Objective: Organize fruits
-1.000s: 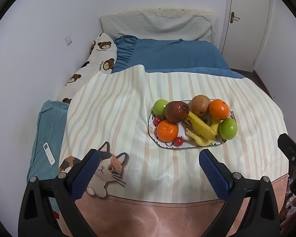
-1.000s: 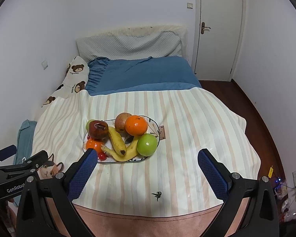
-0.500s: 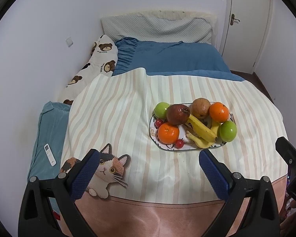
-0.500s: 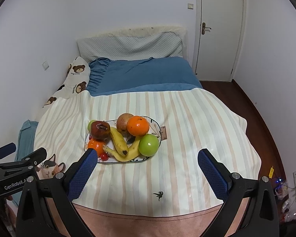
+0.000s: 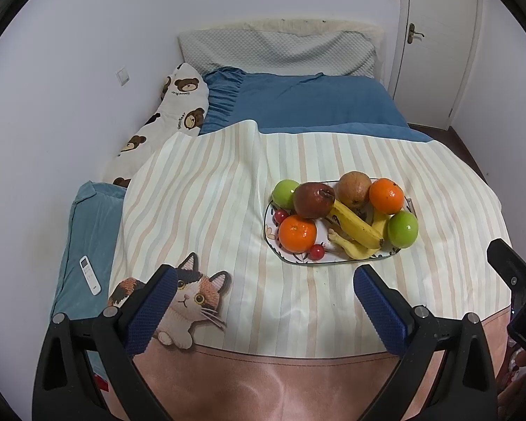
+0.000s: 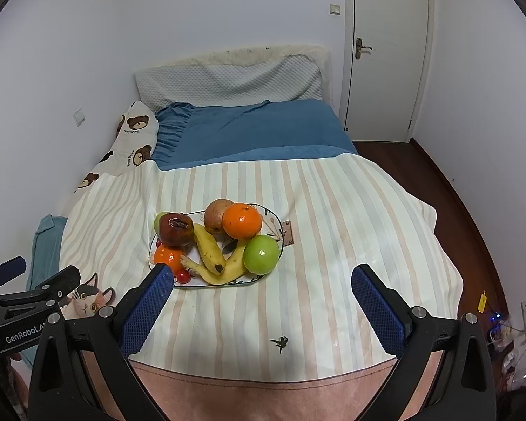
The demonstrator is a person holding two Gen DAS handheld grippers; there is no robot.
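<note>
Left gripper (image 5: pixel 261 301) and right gripper (image 6: pixel 263 300): jaws spread, empty. "GenRobot.A…" on left gripper body, cut off. Fruit plate (image 6: pixel 271 215) on striped sheet (image 6: pixel 333 210); pillow (image 5: pixel 179 105) lettering unreadable.

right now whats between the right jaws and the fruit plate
Only bare striped blanket, shown in the right wrist view. The right gripper is open and the plate lies just ahead, slightly left.
</note>
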